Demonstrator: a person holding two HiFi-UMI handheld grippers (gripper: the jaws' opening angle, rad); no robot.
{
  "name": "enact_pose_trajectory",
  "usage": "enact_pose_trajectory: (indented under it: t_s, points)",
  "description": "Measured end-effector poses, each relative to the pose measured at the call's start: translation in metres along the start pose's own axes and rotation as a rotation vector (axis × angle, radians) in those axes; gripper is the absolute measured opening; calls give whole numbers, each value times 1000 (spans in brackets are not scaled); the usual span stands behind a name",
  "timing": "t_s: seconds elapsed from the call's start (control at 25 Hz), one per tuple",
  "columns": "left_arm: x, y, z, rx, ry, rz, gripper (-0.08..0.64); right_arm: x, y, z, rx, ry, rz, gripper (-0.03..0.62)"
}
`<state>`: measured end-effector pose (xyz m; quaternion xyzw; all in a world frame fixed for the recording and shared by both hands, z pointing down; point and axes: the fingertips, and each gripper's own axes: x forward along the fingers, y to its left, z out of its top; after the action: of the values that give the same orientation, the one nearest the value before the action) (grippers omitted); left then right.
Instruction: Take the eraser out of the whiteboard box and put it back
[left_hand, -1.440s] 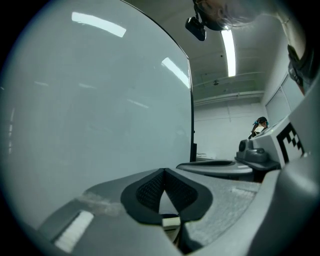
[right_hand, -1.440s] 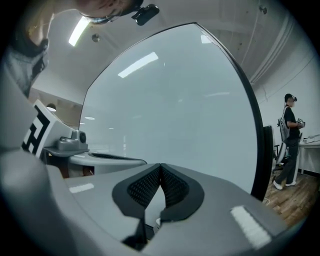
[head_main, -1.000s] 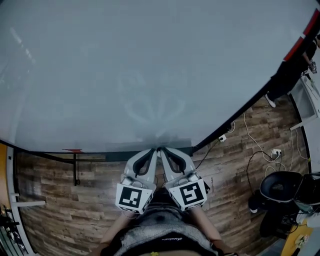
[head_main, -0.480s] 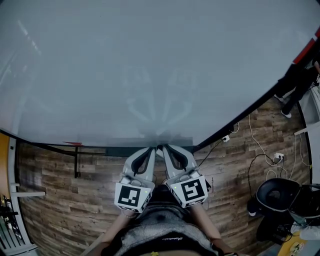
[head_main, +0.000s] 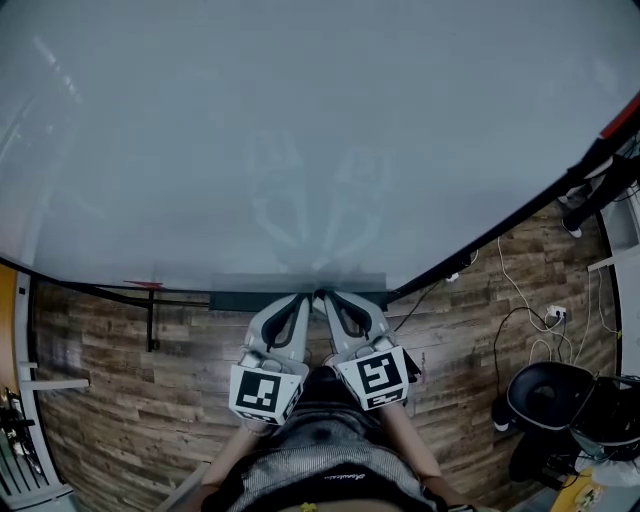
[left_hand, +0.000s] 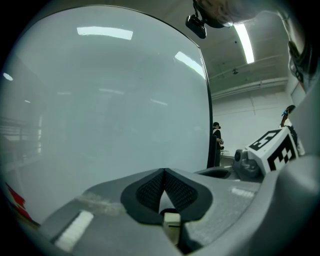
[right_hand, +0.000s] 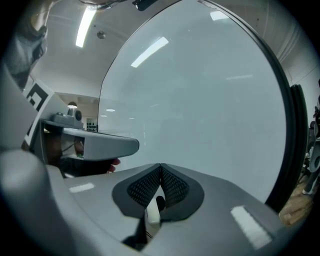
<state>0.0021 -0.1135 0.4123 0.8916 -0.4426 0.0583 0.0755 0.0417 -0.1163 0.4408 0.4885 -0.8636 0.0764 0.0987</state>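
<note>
A large whiteboard (head_main: 300, 130) fills most of the head view. A dark, narrow whiteboard box (head_main: 232, 301) runs along its lower edge. No eraser shows in any view. My left gripper (head_main: 307, 297) and right gripper (head_main: 323, 297) lie side by side with their tips at the middle of the box, almost touching each other. In the left gripper view the left gripper (left_hand: 163, 171) has its ribbed pads pressed together, with nothing between them, facing the board. In the right gripper view the right gripper (right_hand: 160, 165) is shut and empty in the same way, with the left gripper's body (right_hand: 95, 145) beside it.
Below the board lies a wood-plank floor (head_main: 120, 400). Cables and a power strip (head_main: 550, 313) trail at the right, near a black chair (head_main: 550, 390). A black stand leg (head_main: 152, 320) is at the left. A small red item (head_main: 143, 285) sits on the board's ledge. A person (left_hand: 216, 141) stands far off.
Both grippers stay shut and side by side at the box. The head view has shifted slightly, so the board's right corner and the chair sit a little differently.
</note>
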Motion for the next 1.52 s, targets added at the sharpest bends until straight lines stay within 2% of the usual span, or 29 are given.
enact_pose_trajectory:
  t_s: [0.68, 0.76, 0.88, 1.04, 1.16, 1.24, 1.32, 1.4, 1.52]
  points:
    - [1, 9, -16, -31, 64, -12, 0, 5, -6, -55, 3, 155, 3, 5]
    - [1, 7, -17, -48, 70, -13, 0, 3, -6, -59, 1, 166, 2, 5]
    - [-1, 6, -19, -17, 65, -28, 0, 2, -5, -63, 0, 177, 3, 3]
    - [-5, 6, -20, -43, 66, -21, 0, 3, -2, -67, -4, 192, 5, 3]
    - [-8, 7, -22, -29, 64, -18, 0, 4, -1, -69, -15, 187, 8, 5]
    - [-10, 7, -22, -54, 65, -6, 0, 3, 0, -68, -41, 181, 14, 6]
    - [-14, 8, -22, -72, 65, 4, 0, 3, 2, -66, -84, 184, 29, 66]
    - [-17, 11, -24, -45, 59, 2, 0, 5, 4, -66, -129, 197, 44, 118]
    - [-21, 15, -24, -49, 57, 20, 0, 9, 3, -71, -157, 229, 70, 183]
